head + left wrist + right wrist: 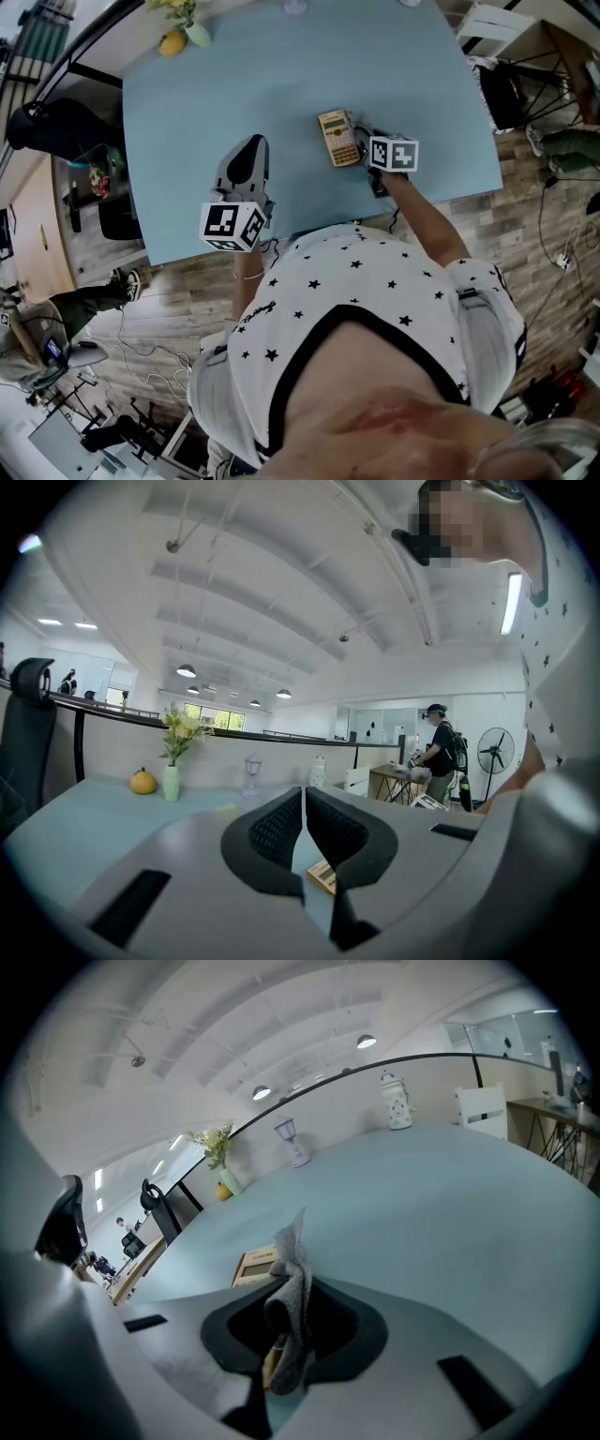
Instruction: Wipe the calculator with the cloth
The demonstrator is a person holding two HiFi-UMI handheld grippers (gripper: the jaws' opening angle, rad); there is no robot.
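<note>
Slim tan plastic calculator (338,138) — lay flat on the pale blue table (234,84), towards its near edge. Right gripper (291,1288) — jaws pinched a small grey fabric cloth (292,1252), just beside the calculator. Left gripper (303,801) lay apart to its left, jaws pressed together, nothing between.

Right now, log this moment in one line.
left gripper: shut, empty | right gripper: shut on cloth | calculator: on table, by right gripper

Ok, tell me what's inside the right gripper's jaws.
A grey cloth, pinched in the right gripper, with its folds sticking up. Just beyond, the calculator lies on the table. The cloth covers the calculator's right part, so that part cannot be seen.
</note>
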